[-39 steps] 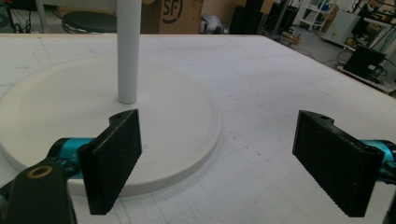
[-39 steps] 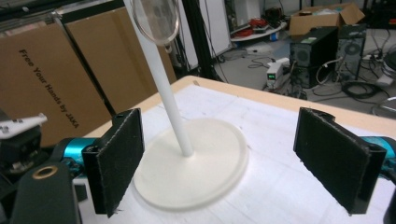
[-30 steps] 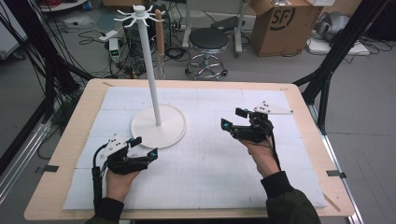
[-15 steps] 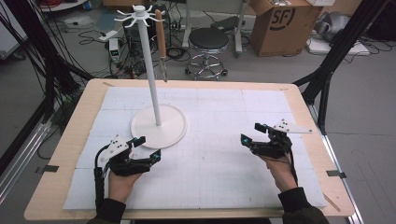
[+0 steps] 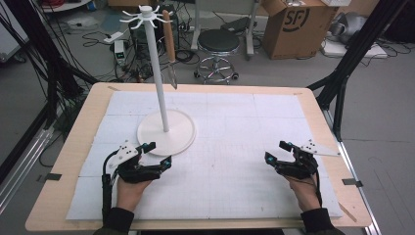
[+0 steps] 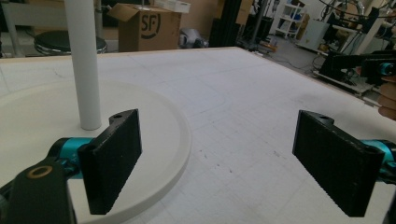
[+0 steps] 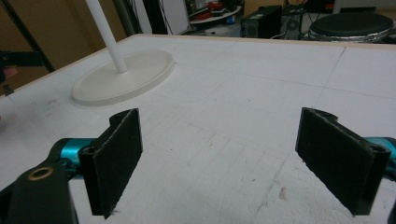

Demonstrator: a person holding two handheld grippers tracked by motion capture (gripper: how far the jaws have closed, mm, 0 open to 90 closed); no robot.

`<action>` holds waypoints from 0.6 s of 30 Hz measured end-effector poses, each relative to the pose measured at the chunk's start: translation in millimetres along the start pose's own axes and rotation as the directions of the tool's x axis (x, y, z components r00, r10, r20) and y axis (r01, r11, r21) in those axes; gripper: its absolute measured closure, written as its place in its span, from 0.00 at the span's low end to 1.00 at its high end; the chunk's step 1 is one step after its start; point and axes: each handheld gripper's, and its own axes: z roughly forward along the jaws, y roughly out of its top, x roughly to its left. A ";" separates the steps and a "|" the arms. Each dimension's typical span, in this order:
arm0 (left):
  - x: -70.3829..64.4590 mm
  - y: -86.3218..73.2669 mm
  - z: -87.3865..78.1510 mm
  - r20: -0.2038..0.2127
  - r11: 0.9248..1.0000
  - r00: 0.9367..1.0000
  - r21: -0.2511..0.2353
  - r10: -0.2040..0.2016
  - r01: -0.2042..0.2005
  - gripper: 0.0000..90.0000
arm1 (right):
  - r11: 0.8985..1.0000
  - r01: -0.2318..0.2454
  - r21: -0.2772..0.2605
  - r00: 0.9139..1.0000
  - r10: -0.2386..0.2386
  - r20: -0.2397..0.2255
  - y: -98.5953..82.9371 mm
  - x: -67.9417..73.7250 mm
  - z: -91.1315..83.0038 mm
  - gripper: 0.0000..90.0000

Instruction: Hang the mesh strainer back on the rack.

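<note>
Since half a second ago, right hand-held gripper (image 5: 284,156) sits slightly lower on the counter (image 5: 293,105); left hand-held gripper (image 5: 157,155) unchanged beside the white stand (image 5: 166,131) base. Both pairs of jaws wide apart, empty. Knife (image 5: 170,49) hangs from the stand's top hooks.

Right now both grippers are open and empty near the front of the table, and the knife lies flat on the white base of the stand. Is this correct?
One detail is wrong. The knife does not lie on the base; it hangs from a hook at the top of the stand, as the high view shows. The rest holds: the left gripper and right gripper are open and empty.
</note>
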 end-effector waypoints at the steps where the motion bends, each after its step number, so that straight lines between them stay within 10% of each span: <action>1: -0.4 0.0 0.1 0.000 1.000 1.000 0.007 0.009 -0.009 0.18 | 1.000 -0.002 0.008 1.000 0.002 0.001 -1.3 0.7 1.0 0.13; 18: -4.5 -3.2 1.9 -0.002 0.997 0.998 0.058 0.055 -0.055 0.17 | 0.997 0.025 0.068 1.000 -0.025 0.000 -11.4 2.0 9.6 0.13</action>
